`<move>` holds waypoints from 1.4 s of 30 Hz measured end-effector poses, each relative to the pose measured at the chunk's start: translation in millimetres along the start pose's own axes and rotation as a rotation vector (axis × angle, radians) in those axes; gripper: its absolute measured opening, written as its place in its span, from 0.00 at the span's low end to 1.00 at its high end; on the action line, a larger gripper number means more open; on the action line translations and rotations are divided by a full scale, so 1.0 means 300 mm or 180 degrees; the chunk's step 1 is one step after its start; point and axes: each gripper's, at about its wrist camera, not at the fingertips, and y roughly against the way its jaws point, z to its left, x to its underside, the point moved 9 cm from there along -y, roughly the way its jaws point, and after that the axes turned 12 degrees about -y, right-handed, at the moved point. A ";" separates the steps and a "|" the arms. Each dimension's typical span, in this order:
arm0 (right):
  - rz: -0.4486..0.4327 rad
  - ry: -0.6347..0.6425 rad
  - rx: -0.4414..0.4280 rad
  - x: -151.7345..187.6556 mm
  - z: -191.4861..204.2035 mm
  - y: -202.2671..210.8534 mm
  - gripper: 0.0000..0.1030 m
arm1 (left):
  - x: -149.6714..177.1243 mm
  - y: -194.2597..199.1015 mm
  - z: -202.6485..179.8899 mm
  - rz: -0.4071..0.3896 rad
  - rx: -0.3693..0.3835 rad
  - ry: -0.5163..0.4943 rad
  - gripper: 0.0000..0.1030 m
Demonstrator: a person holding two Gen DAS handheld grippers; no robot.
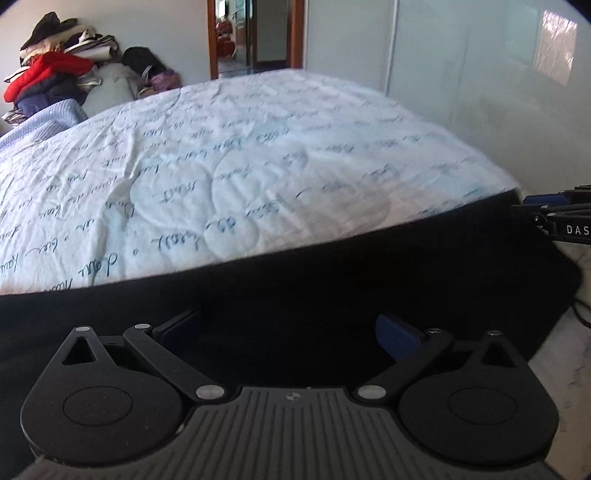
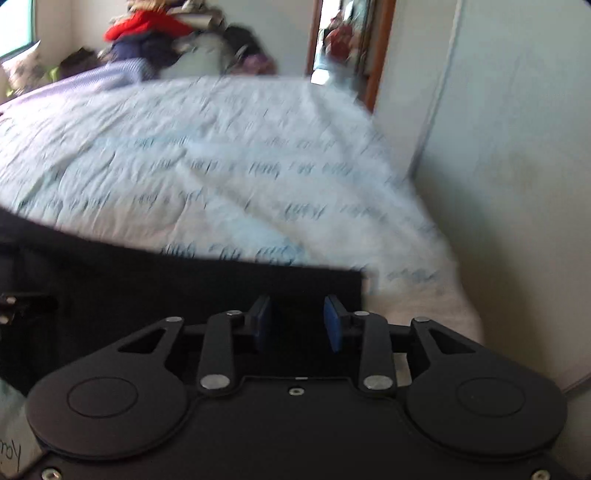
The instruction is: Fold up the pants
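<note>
Black pants (image 1: 332, 280) on bed (image 1: 221, 166)

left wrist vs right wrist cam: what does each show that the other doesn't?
Left wrist only: the right gripper entering at the right edge, and a sunlit patch on the wall. Right wrist only: a window corner at top left, and the right gripper's blue pads apart over the pants. Both: black pants, script-printed bedspread, clothes pile, doorway.
</note>
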 end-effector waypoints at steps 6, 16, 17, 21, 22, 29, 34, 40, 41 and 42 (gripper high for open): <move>0.0284 0.0159 -0.0007 0.094 0.036 -0.077 0.42 | 0.025 -0.040 -0.050 0.0103 -0.0124 -0.0157 0.99; -0.0420 -0.0951 0.0103 0.130 -0.145 0.213 0.48 | -0.013 0.084 -0.087 -0.0201 -0.0394 0.0075 0.99; -0.0348 -0.1170 -0.0064 0.158 -0.153 0.225 0.48 | -0.014 0.079 -0.108 -0.0194 -0.0361 0.0036 0.99; -0.0094 -0.1345 -0.0529 0.210 -0.119 0.305 0.48 | 0.005 0.032 -0.197 -0.0070 -0.0376 -0.0348 0.99; -0.0078 -0.1194 -0.0611 0.204 -0.098 0.351 0.48 | 0.014 0.020 -0.213 -0.0033 -0.0399 -0.0440 0.99; -0.0608 -0.0643 -0.1340 0.081 -0.018 0.633 0.78 | -0.043 0.024 -0.203 -0.0159 -0.0406 -0.0174 0.99; -0.0074 -0.1632 -0.0815 0.200 -0.160 0.285 0.76 | -0.027 -0.027 -0.257 0.0068 -0.0249 -0.0225 0.99; 0.0118 -0.2746 -0.1075 0.316 -0.202 0.107 0.50 | -0.046 0.045 -0.248 -0.0122 -0.0275 -0.0316 0.99; 0.0097 -0.2801 -0.1082 0.316 -0.201 0.115 0.50 | -0.054 0.055 -0.233 -0.0152 -0.0334 -0.0302 0.99; 0.0085 -0.2856 -0.1059 0.315 -0.209 0.116 0.49 | -0.062 0.062 -0.217 -0.0173 -0.0397 -0.0283 0.99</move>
